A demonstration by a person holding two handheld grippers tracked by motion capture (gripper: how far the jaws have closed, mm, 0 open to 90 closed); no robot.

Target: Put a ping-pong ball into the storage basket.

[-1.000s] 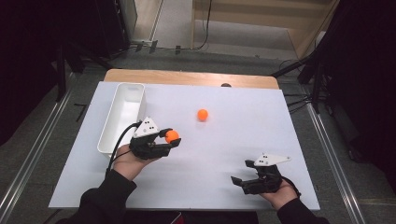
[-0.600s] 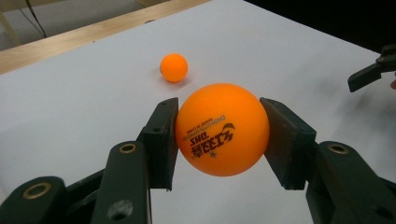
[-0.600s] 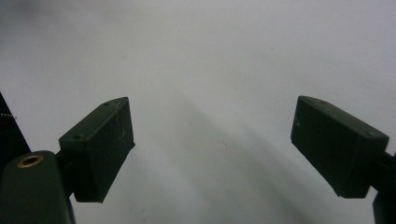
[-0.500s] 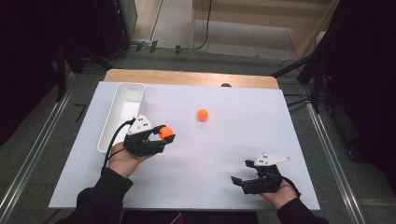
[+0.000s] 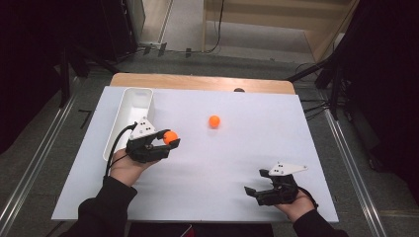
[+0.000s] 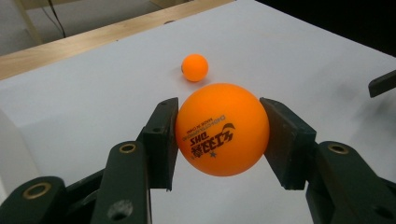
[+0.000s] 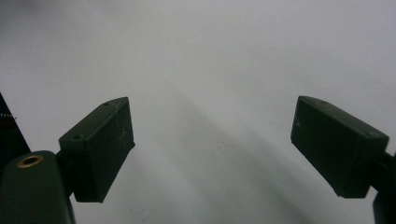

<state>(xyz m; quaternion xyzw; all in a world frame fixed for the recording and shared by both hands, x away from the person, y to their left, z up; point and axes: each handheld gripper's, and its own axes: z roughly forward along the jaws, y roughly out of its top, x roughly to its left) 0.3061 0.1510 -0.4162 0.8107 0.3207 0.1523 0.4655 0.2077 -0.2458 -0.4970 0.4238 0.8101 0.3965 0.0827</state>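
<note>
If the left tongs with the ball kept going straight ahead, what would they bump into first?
Probably the other orange ball on the table. In the left gripper view it lies ahead of the left tongs, just left of the held ball. Depth is unclear, so they might slide past it.

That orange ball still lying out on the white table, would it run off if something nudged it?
Probably: the loose orange ball is a smooth sphere on a flat white table, so it should roll. It looks like the printed ball in the left hand-held gripper, likely light and hollow, so maybe easily dented.
</note>
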